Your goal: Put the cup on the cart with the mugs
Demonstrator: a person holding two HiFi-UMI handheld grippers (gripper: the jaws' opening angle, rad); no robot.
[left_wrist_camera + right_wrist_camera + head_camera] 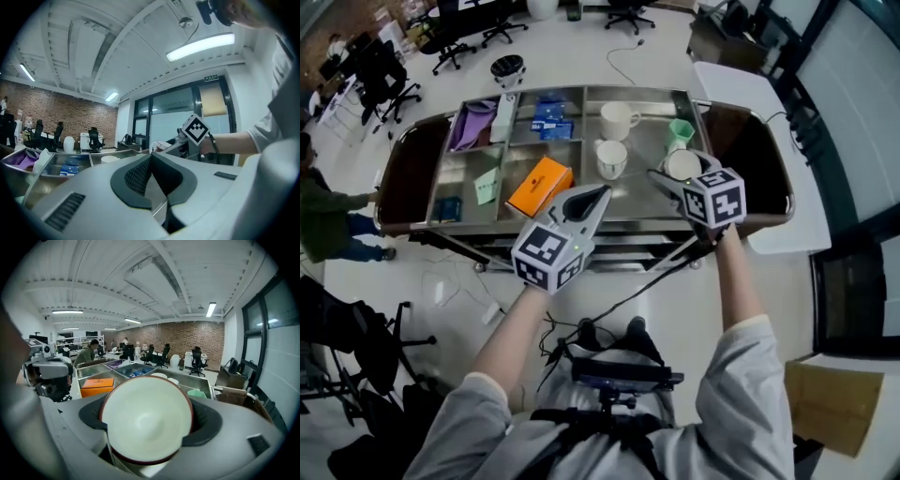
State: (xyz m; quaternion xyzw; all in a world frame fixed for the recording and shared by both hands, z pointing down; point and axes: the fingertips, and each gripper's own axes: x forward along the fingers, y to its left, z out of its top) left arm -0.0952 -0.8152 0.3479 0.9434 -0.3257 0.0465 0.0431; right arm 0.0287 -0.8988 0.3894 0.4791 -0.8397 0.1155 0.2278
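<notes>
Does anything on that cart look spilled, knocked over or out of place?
Nothing stands out. The back mug and front mug stand upright on the cart, with no spill visible. The cup in the right gripper is tilted toward its camera but looks empty.

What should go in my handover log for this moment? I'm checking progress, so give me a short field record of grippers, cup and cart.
right gripper: shut on the cup, over the cart's right section
cup: white inside, dark red rim, not yet set down
left gripper: shut, empty
mugs: two, white, in the right section
green cup: right of the mugs
orange box: middle section
</notes>
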